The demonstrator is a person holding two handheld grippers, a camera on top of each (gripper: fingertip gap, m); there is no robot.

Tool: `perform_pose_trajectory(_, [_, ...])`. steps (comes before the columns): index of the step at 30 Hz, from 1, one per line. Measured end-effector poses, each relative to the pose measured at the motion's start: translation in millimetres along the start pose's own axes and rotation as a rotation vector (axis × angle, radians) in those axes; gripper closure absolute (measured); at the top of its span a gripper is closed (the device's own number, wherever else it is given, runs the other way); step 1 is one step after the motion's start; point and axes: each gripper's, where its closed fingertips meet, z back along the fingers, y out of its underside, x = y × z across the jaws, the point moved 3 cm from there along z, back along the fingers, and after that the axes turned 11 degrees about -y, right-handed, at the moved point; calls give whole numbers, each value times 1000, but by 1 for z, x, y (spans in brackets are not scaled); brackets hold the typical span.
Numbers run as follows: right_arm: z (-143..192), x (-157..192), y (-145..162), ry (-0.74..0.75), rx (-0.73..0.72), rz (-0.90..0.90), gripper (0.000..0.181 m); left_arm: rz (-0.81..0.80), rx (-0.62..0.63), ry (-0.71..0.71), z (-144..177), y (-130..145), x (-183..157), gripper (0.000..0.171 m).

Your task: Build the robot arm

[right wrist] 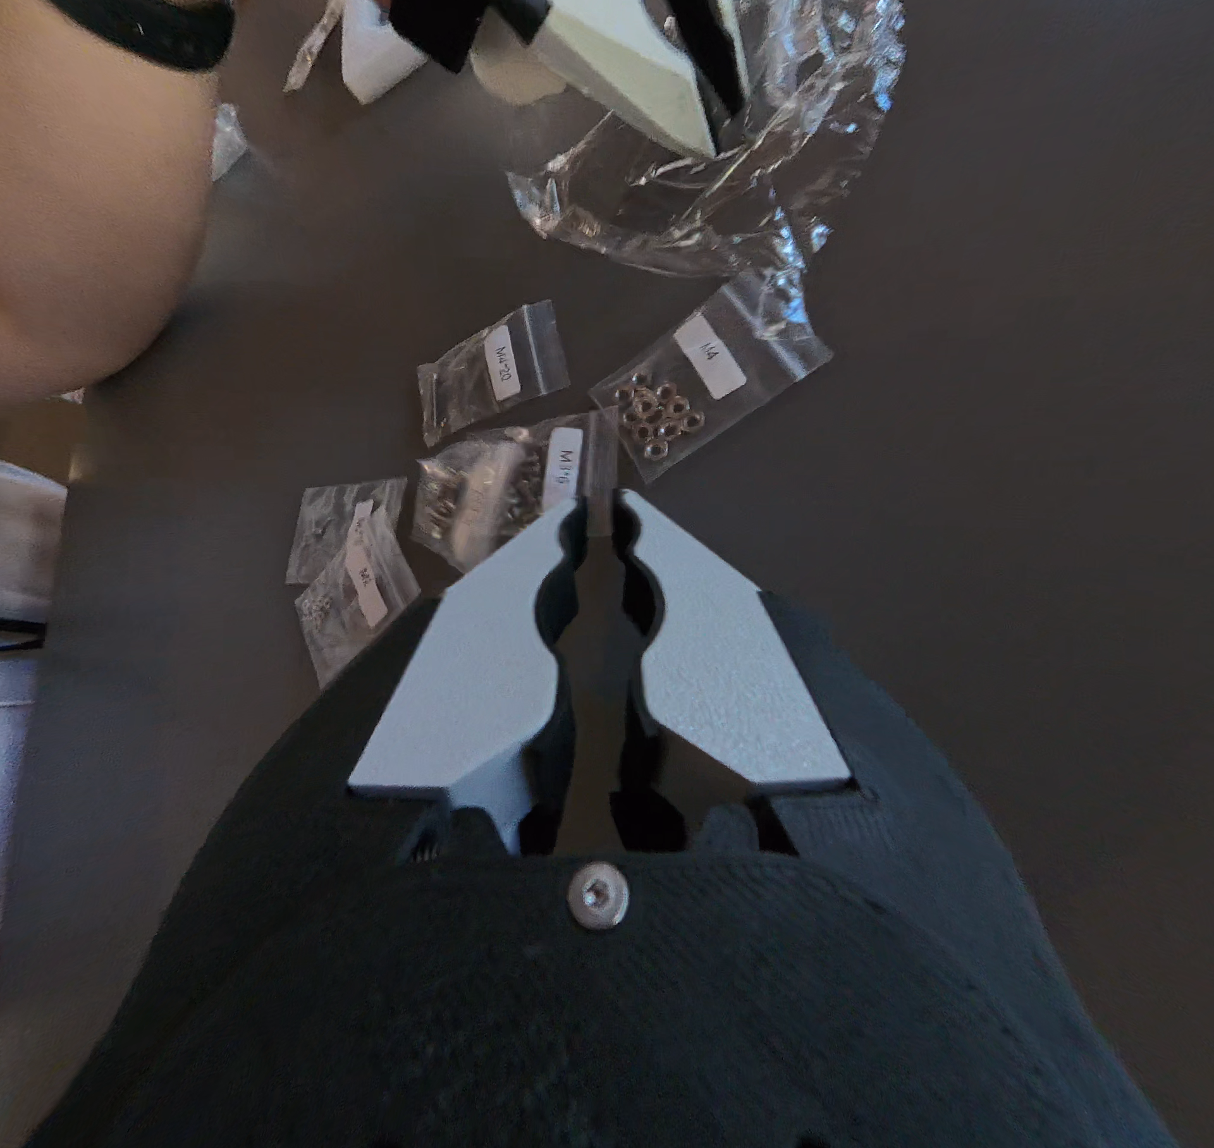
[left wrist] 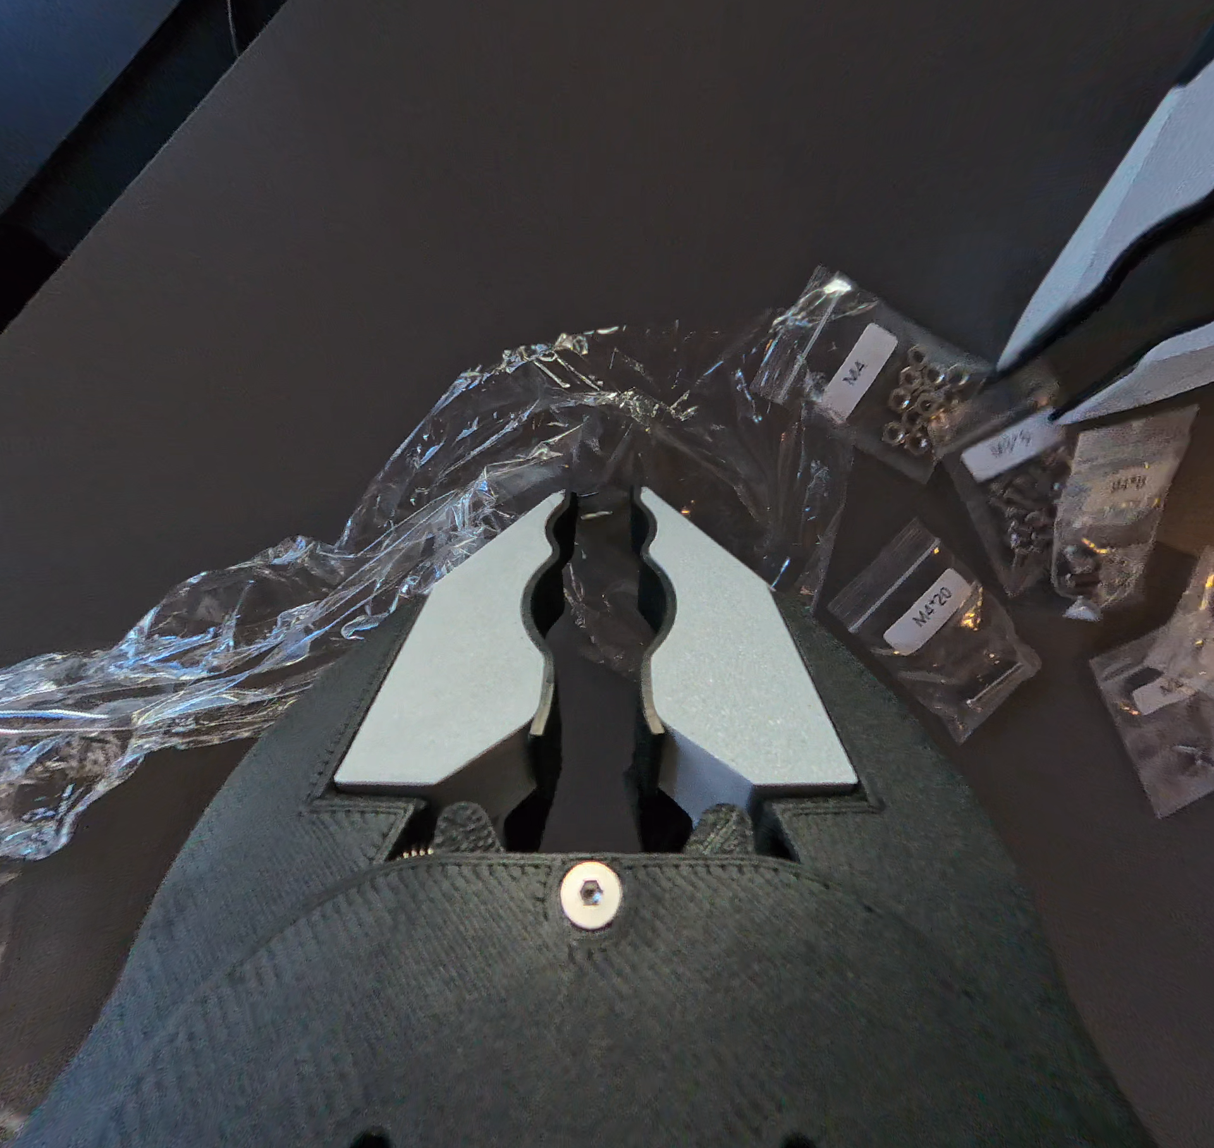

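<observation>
The left claw [left wrist: 603,499] is pinched on a fold of the crumpled clear plastic wrap [left wrist: 420,460], its tips nearly together with the film between them. The wrap's long axis runs from low on the claw's left, up across its tips, and on to the right, over the dark surface [left wrist: 591,164].

Right of this claw lie small zip bags. The bag of nuts [left wrist: 880,381] sits nearest the wrap, its labelled end pointing up and left. The bag with a white label [left wrist: 933,624] lies below it, just beside the claw's right finger.

The right claw [right wrist: 596,504] is clamped on the zip strip of the bag of screws [right wrist: 499,492], which trails left from its tips. Ahead and right lies the bag of nuts [right wrist: 696,387], slanting up to the right.
</observation>
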Motion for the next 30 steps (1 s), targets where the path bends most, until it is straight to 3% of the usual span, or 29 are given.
perform_pose_trajectory(8, [14,15,-5,-62,-25,2,181,3,13,-28,5,0,3,149])
perform_pose_trajectory(12, [25,26,-6,-78,-56,18,181,-23,-56,-4,26,-13,-9,139])
perform_pose_trajectory(14, [29,30,-6,-80,-61,36,181,-49,-123,94,42,-23,-29,136])
perform_pose_trajectory(17, [34,39,-9,-84,-66,105,181,-119,-228,351,62,-36,-76,134])
perform_pose_trajectory(21, [34,47,-12,-87,-61,199,181,-243,-241,521,55,-28,-111,126])
perform_pose_trajectory(23, [33,49,-12,-88,-54,228,181,-232,-237,586,50,-26,-116,132])
perform_pose_trajectory(26, [32,49,-12,-82,-59,270,181,-200,-235,692,50,-24,-123,165])
perform_pose_trajectory(28, [35,42,-12,-59,-76,277,181,-189,-228,716,49,-24,-124,171])
perform_pose_trajectory(29, [36,41,-12,-71,-102,265,173,-184,-228,709,49,-24,-123,171])
perform_pose_trajectory(30, [37,39,-12,-79,-131,238,153,-177,-230,680,48,-25,-120,171])
